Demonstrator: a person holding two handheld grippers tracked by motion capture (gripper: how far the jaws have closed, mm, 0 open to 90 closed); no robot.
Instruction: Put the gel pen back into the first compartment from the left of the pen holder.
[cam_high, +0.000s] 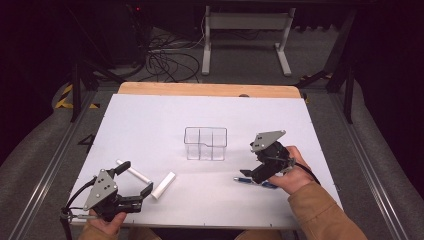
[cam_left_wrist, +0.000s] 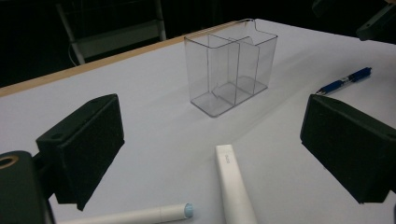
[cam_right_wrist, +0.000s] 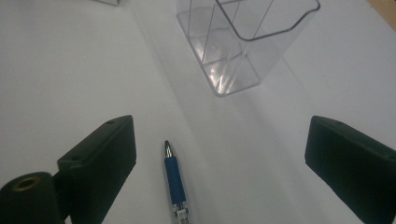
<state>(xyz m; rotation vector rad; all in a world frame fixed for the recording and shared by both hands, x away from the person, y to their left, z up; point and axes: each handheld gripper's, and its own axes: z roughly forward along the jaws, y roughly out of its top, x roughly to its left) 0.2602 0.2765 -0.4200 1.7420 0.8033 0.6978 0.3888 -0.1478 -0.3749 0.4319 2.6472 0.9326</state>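
nothing sits yet in the clear plastic three-compartment holder (cam_high: 205, 143): the blue pen (cam_right_wrist: 174, 184) lies on the white bench (cam_high: 150, 120) between the right hand-held gripper (cam_high: 246, 174)'s wide jaws, ungrasped, two white markers (cam_high: 163, 185) by the wide-open left hand-held gripper (cam_high: 135, 180).

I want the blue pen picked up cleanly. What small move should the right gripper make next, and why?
Probably lower the right gripper a little and shift it so the blue pen lies midway. Its jaws stand open, and the pen lies flat, nearer one jaw.
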